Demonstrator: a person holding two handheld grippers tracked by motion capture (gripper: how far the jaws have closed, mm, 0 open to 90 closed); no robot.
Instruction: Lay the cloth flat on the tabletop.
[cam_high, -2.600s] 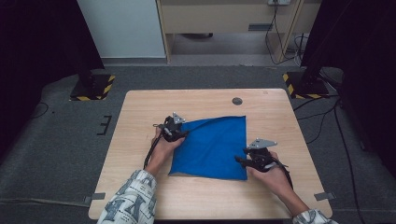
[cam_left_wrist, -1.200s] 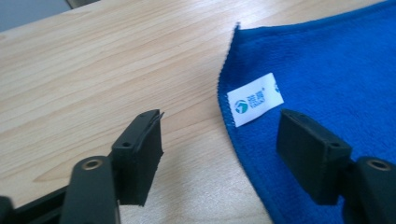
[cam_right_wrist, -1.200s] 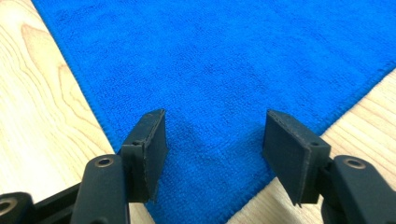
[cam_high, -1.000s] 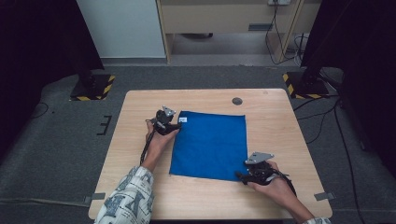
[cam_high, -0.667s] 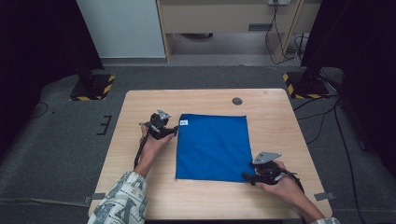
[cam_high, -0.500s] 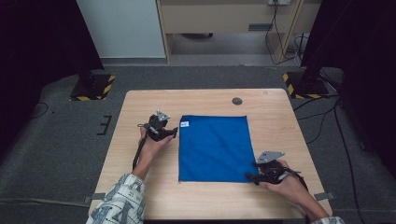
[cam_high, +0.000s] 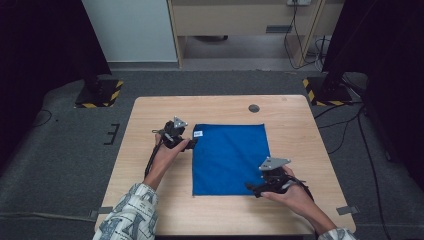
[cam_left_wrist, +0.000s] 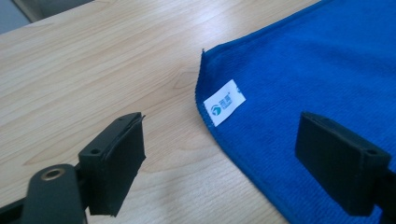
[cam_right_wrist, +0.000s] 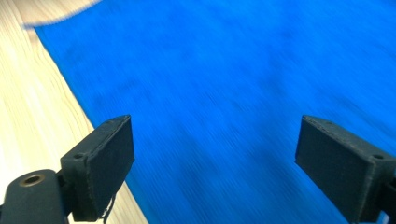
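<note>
Blue cloth (cam_high: 229, 159) spread flat on the wooden table (cam_high: 150, 112), white label (cam_high: 198, 133) at its far left corner. Left gripper (cam_high: 187, 146) just beside that corner, jaws just opened and standing wide, nothing between them but the cloth's edge lying on the table below. Right gripper (cam_high: 251, 189) at the near right corner, hovering over the cloth, jaws likewise just opened wide and holding nothing. Small dark round grommet (cam_high: 254, 108) set in the tabletop beyond the cloth's far edge.
</note>
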